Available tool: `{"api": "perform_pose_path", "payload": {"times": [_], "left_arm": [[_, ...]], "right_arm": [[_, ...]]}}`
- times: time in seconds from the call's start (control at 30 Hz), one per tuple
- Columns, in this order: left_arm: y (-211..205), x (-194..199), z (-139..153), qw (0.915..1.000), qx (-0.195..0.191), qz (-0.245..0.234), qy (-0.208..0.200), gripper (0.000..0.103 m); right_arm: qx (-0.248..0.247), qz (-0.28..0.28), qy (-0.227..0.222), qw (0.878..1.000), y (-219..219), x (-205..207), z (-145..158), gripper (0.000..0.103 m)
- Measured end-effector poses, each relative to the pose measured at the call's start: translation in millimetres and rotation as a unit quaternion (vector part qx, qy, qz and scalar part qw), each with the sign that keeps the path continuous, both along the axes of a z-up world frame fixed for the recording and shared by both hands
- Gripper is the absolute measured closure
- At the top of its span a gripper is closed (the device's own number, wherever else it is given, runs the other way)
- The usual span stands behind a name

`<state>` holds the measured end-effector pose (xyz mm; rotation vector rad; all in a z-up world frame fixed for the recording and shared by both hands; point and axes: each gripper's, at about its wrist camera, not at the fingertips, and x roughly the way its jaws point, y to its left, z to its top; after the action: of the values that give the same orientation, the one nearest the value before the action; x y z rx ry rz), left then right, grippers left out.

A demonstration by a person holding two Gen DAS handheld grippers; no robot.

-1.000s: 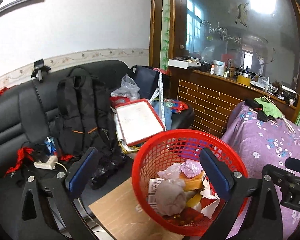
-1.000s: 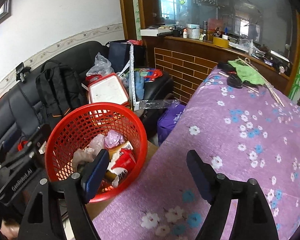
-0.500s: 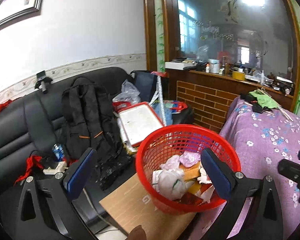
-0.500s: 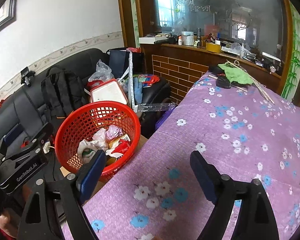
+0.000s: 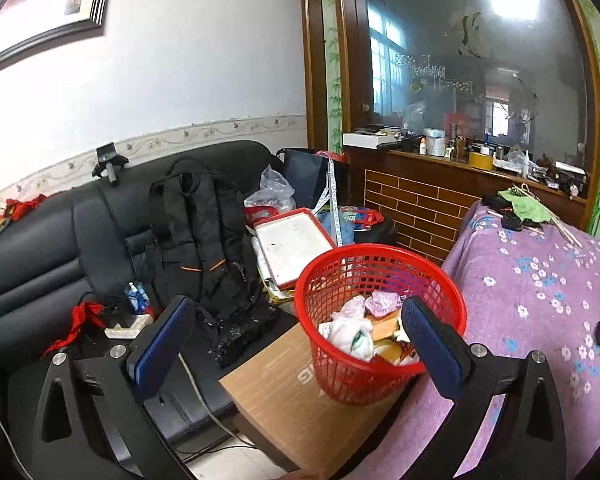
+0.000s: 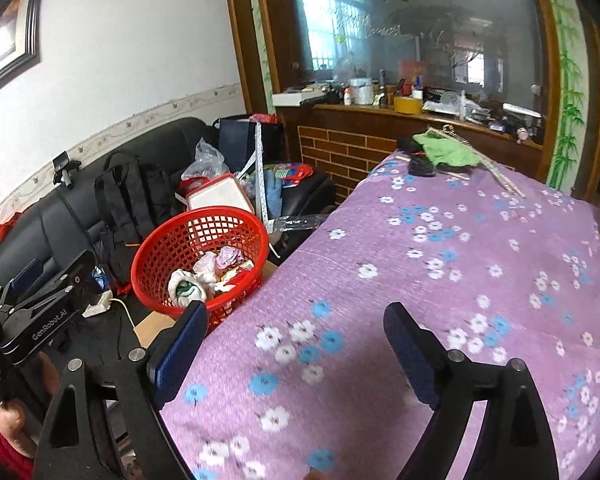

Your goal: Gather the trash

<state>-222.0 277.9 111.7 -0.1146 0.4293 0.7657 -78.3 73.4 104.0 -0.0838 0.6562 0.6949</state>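
One red basket (image 5: 380,316) of trash – near, at the purple cloth's (image 6: 440,280) left. One black backpack (image 5: 204,240) on the sofa (image 5: 32,264) – farther left. One white tray (image 5: 294,246). One green cloth (image 6: 446,150), far.

The left gripper (image 5: 296,332) has its jaws wide apart with nothing between the blue pads, and it tilts gently downward. The right gripper (image 6: 296,344) also stands wide; its jaws have just been opening further, with nothing between them, and it points more steeply down. In the right wrist view the left gripper's black body shows at the left edge, and part of the hand (image 6: 12,420) that carries it, in a red sleeve (image 6: 4,452), sits at the bottom left corner.
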Motion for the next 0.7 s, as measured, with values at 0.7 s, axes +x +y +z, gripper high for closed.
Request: {"api": "perform_pose_path", "payload": {"times": [0.7], "left_arm": [[-66.4, -52.6, 2.8, 0.9981, 0.041, -0.021, -0.04, 0.0]], "right_arm": [[0.032, -0.045, -0.071, 0.996, -71.7, -93.1, 3.5, 0.002]]}}
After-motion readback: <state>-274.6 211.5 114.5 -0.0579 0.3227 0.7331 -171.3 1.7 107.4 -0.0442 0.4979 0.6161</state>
